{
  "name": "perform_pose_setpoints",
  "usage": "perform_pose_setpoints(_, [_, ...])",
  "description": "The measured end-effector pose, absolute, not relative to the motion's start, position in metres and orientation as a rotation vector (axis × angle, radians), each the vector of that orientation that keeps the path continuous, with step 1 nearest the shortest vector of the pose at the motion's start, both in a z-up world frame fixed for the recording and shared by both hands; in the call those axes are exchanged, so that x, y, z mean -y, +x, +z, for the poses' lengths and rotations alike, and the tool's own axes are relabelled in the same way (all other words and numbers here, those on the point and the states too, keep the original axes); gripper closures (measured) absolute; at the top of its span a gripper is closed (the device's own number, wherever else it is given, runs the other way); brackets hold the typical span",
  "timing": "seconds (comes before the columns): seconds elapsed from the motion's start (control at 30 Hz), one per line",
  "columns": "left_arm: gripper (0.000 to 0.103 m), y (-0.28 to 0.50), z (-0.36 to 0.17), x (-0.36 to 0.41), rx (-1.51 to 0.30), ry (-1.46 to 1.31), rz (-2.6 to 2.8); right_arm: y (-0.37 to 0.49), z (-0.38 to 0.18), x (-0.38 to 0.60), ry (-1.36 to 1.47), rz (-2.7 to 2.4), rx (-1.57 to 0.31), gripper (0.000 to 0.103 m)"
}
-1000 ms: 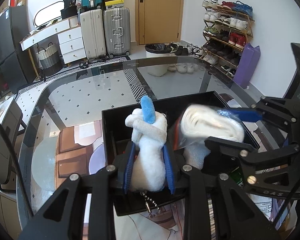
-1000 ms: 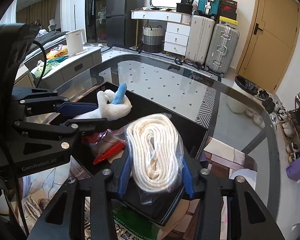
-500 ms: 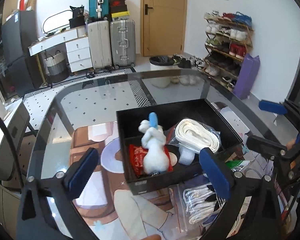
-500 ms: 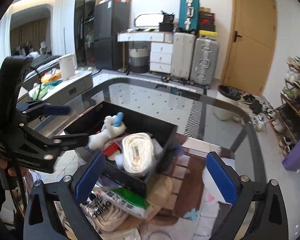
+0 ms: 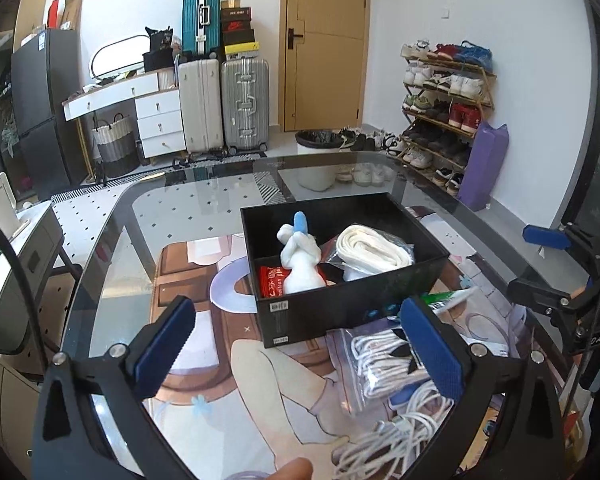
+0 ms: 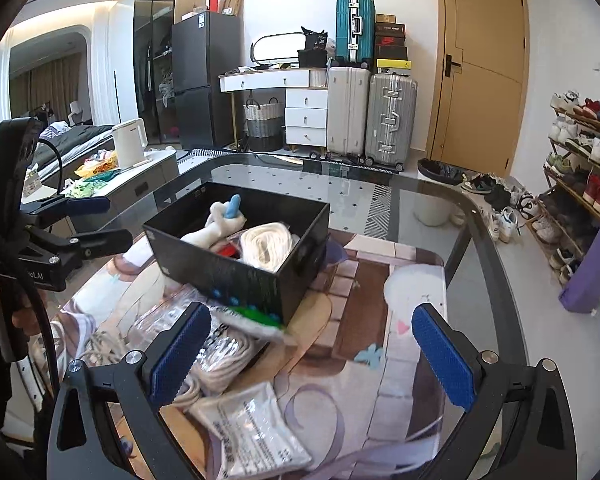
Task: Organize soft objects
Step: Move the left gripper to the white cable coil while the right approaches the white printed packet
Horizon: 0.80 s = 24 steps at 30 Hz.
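Both the left gripper (image 5: 300,354) and right gripper (image 6: 312,354) are wide open, holding nothing – next, go low and pinch one bagged rope (image 5: 384,360) in the middle, gently

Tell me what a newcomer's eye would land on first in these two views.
First, the black box in the middle of the glass table, holding a white plush toy with a blue tip beside a bagged coil of white rope. Next, the blue-padded left tongs and right tongs, both open and empty in front of the box. Last, bagged white cables lying on the printed mat by the box's near side.
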<state>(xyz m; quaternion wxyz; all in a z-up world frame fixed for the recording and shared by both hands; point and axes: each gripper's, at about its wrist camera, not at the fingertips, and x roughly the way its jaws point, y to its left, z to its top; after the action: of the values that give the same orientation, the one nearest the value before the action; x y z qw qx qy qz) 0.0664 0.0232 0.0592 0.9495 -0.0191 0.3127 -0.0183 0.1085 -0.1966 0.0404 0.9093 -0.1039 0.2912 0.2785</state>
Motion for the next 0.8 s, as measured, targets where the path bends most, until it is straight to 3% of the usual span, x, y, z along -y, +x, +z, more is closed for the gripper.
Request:
perform_pose_setpoints(0.27, [0.000, 0.043, 0.058, -0.015, -0.584, -0.023, -0.047, 0.090, 0.039, 0.199, -0.219, 0.596, -0.608, 0.001])
perform_pose_setpoints(0.8, [0.000, 0.032, 0.041, -0.006, -0.676, 0.001, -0.104, 0.071, 0.024, 0.203, -0.273, 0.623, -0.661, 0.001])
